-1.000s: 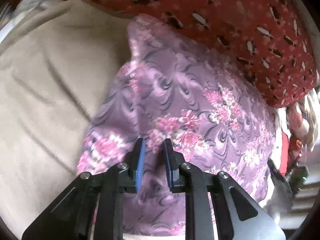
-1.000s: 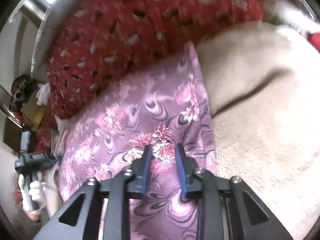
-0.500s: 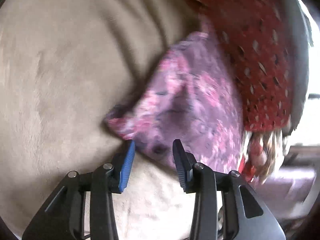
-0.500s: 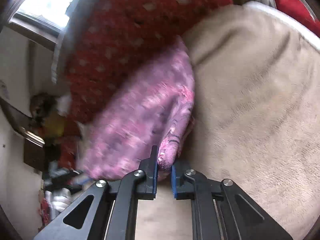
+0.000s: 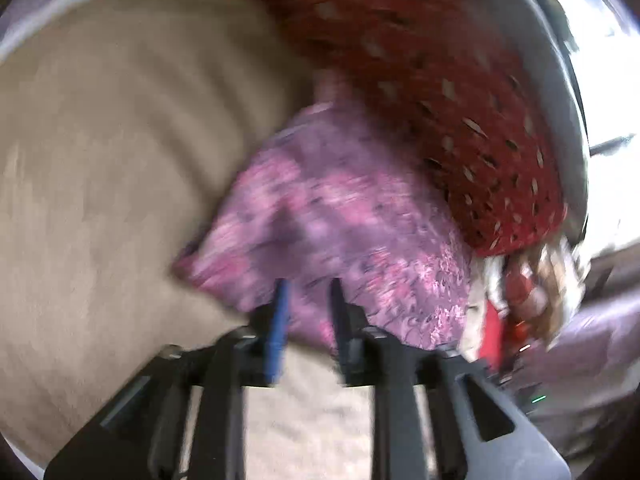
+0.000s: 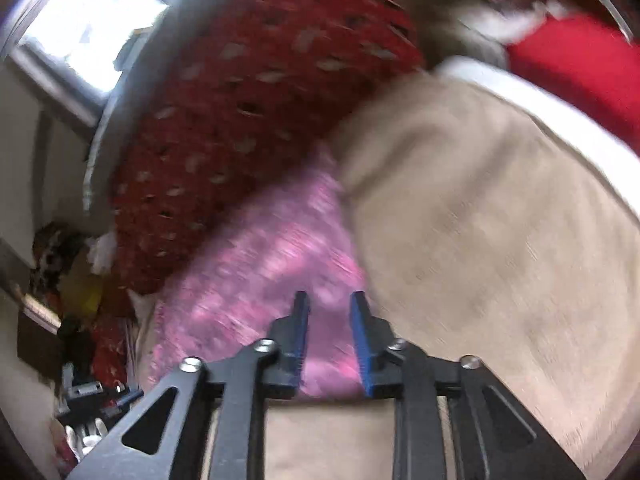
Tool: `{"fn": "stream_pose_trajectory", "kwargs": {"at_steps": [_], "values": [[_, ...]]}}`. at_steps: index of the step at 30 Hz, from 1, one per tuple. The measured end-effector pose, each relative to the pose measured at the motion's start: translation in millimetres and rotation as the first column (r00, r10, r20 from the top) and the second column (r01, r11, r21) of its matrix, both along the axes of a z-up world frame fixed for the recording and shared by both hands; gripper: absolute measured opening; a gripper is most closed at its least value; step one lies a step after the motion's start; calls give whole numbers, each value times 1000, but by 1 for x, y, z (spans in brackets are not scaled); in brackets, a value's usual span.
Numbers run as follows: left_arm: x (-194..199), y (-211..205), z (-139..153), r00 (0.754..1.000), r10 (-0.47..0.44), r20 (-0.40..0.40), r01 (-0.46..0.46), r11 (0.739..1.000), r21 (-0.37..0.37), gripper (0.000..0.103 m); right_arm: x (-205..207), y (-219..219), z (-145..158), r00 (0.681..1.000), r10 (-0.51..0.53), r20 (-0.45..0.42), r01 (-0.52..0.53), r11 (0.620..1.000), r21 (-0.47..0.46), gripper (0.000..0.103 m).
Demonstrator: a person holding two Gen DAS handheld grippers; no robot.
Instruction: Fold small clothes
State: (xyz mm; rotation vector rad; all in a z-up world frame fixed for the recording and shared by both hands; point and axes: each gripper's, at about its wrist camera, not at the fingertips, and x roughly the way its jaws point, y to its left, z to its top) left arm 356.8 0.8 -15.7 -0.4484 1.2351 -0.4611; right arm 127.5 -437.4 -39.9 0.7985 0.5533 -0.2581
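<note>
A purple and pink floral garment (image 5: 336, 216) lies folded on a beige blanket (image 5: 104, 168), its far side against a red patterned pillow (image 5: 440, 92). My left gripper (image 5: 308, 300) is open, its fingers over the garment's near edge with nothing gripped. In the right wrist view the same garment (image 6: 260, 280) lies left of the blanket (image 6: 500, 240). My right gripper (image 6: 330, 320) is open over the garment's near edge. Both views are blurred by motion.
The red pillow (image 6: 256, 120) runs along the back. A pile of red and white clothes (image 5: 520, 292) lies at the right in the left view. A red cloth (image 6: 580, 68) and a white blanket edge (image 6: 560, 108) lie far right. A window (image 6: 92, 28) is behind.
The right gripper, shut on the garment's edge half a second ago, has let go and opened. The left gripper has moved in over the garment's near edge. The garment lies flatter.
</note>
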Motion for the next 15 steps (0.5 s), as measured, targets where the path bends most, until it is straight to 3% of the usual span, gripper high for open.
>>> {"fn": "stream_pose_trajectory", "kwargs": {"at_steps": [1,4,7,8,9,10,12,15], "values": [[1,-14,9,998,-18,56,15,998,55,52,8,4,9,1000,19,7,-18,999,-34,39],[8,-56,13,988,-82,132,61,986,156,54,48,23,24,996,82,-32,-86,979,-184,45],[19,-74,-18,992,-91,89,68,969,237,54,85,34,13,990,65,-122,-101,943,-317,57],[21,-78,-34,995,-81,51,66,963,260,54,93,31,-4,981,43,-187,-106,934,-342,68],[24,-79,-55,997,-79,-2,76,958,276,55,104,28,-22,966,33,-255,-119,936,-331,73],[24,-79,-65,997,-74,13,68,960,270,58,111,24,-44,946,41,-322,-138,948,-286,76],[16,-81,-58,991,-98,89,71,960,270,65,98,22,-49,978,34,-204,-95,950,-299,82],[13,-85,-58,985,-127,113,89,951,298,69,97,19,-48,976,54,-209,-114,952,-285,84]]}}
